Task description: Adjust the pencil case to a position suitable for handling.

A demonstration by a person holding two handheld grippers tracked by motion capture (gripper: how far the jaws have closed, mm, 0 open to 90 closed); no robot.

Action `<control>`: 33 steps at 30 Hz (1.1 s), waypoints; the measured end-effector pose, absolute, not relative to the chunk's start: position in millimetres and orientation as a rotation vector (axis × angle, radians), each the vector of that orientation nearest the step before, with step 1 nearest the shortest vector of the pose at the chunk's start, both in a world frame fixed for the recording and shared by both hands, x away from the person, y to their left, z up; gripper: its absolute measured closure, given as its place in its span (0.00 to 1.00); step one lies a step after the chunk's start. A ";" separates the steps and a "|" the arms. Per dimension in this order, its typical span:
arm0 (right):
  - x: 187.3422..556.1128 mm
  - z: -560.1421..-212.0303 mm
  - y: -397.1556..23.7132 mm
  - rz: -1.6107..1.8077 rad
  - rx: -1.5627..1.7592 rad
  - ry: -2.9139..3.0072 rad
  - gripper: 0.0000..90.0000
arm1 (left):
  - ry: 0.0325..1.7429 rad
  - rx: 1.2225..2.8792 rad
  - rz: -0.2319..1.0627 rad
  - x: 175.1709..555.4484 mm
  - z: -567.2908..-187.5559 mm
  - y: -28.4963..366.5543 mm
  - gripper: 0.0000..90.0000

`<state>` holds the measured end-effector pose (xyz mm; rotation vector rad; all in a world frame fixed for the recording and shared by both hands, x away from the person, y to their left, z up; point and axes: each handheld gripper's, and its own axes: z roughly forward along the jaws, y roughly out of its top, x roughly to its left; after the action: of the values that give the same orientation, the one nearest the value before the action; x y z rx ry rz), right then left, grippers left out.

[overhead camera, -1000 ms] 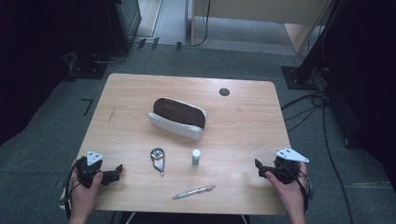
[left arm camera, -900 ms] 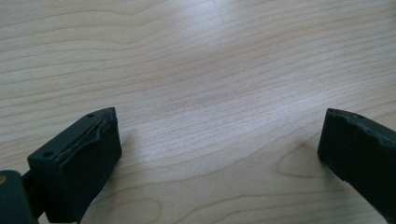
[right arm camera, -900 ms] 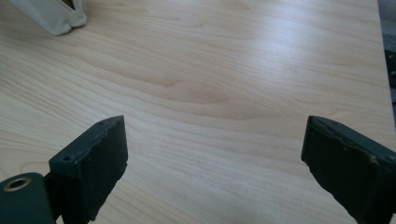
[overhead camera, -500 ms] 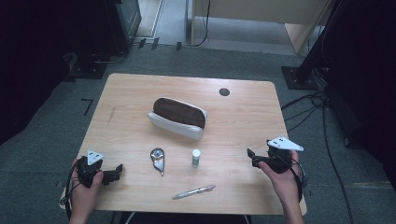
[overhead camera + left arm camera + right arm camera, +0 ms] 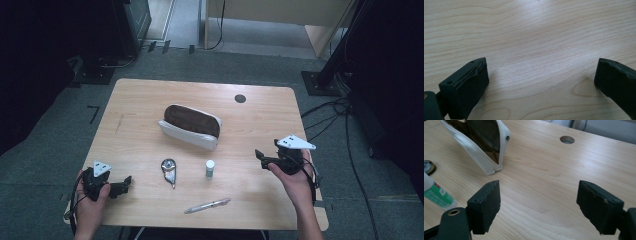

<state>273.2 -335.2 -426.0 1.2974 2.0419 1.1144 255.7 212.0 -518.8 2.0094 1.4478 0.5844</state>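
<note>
- Since the earlier frames the right gripper (image 5: pixel 261 156) has travelled in from the right edge of the table (image 5: pixel 140 100) toward its middle and lifted a little; its jaws have just been closing somewhat, with nothing between them.
- Even so, the right gripper view shows those jaws standing well apart over bare wood, gripping nothing.
- Resting at the near left corner of the table, the left gripper (image 5: pixel 125 184) has kept its place; its jaws are spread wide with only tabletop between them, and it holds nothing.
- Nearest the right gripper stands a small bottle (image 5: pixel 210 169) with a green label, upright, just left of that gripper and in front of the pouch.
- In the right gripper view the bottle (image 5: pixel 437 195) shows at the left edge, near the left jaw but apart from it.
- A white pouch (image 5: pixel 192 127) with a dark inside lies open near the table's middle, behind the bottle.
- Left of the bottle lies a small metal tool (image 5: pixel 169 170) with a round head.
- A pen (image 5: pixel 207 205) lies near the front edge, in front of the bottle.
- A round hole (image 5: pixel 240 98) sits in the far part of the tabletop.
</note>
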 end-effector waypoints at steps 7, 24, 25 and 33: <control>285.6 -418.9 -320.5 1.172 1.250 2.092 0.30 | 1.448 2.009 0.584 255.7 -518.8 212.0 0.00; 313.0 -416.7 -291.2 1.167 1.203 2.129 0.40 | 1.480 1.989 0.597 255.7 -518.8 209.0 0.00; 314.2 -417.0 -289.5 1.164 1.205 2.131 0.40 | 1.474 1.992 0.594 255.5 -518.8 209.1 0.00; 327.2 -418.2 -276.1 1.135 1.176 2.150 0.44 | 1.448 2.006 0.580 259.0 -513.4 206.8 0.00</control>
<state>327.2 -276.1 -418.2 1.1757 2.1496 1.1348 259.0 206.8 -513.4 2.0059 1.4483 0.5798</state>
